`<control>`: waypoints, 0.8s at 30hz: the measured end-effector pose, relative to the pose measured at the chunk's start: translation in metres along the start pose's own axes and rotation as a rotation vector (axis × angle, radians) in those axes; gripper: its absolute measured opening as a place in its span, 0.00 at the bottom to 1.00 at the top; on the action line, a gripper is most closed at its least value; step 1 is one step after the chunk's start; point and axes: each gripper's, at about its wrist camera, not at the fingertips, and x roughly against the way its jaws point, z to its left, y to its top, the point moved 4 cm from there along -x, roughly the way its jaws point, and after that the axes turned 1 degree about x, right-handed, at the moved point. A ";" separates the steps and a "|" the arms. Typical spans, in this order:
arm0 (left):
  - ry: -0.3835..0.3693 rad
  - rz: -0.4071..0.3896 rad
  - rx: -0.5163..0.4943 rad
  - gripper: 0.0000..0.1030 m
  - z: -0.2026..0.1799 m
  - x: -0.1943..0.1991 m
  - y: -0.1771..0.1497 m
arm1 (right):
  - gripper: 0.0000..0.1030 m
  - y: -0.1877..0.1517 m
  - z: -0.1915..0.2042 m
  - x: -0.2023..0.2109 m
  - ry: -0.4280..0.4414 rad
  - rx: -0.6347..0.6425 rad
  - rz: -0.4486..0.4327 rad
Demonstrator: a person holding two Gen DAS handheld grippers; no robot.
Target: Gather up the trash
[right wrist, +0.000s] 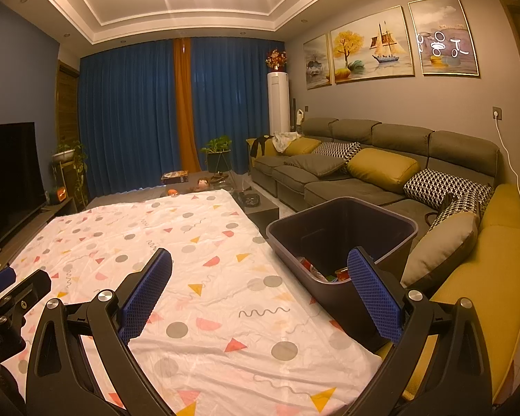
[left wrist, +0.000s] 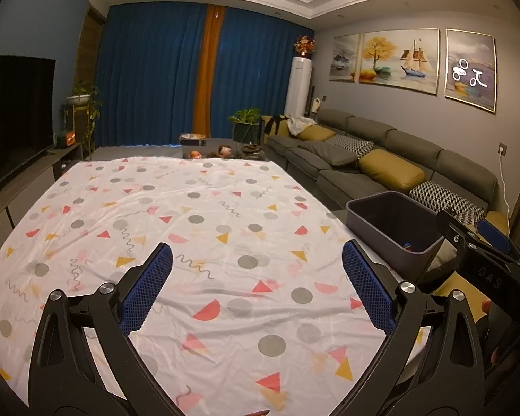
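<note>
A dark grey bin [right wrist: 343, 228] stands at the table's right edge, beside the sofa; it also shows in the left wrist view [left wrist: 395, 222]. Red and white trash [right wrist: 324, 270] lies in its bottom. My left gripper [left wrist: 258, 258] is open and empty above the patterned tablecloth [left wrist: 190, 235]. My right gripper [right wrist: 260, 263] is open and empty, its right finger over the bin's near rim. The right gripper's body shows at the right of the left wrist view [left wrist: 485, 256]. I see no loose trash on the cloth.
A grey sofa [right wrist: 364, 173] with yellow and patterned cushions runs along the right. A TV [left wrist: 14, 118] on a low cabinet stands at the left. A low table with toys [left wrist: 222, 150] and potted plants stand beyond the far edge, before blue curtains.
</note>
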 end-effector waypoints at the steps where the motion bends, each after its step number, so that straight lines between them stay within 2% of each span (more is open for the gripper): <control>1: 0.000 0.001 -0.003 0.90 0.000 0.000 0.000 | 0.95 0.000 0.000 0.000 -0.001 0.000 0.001; 7: -0.012 0.001 -0.015 0.81 -0.002 0.001 0.000 | 0.95 -0.001 0.001 0.001 -0.002 -0.002 0.002; 24: -0.009 0.000 -0.005 0.81 0.003 0.001 0.001 | 0.95 -0.002 0.001 0.002 -0.005 -0.014 0.006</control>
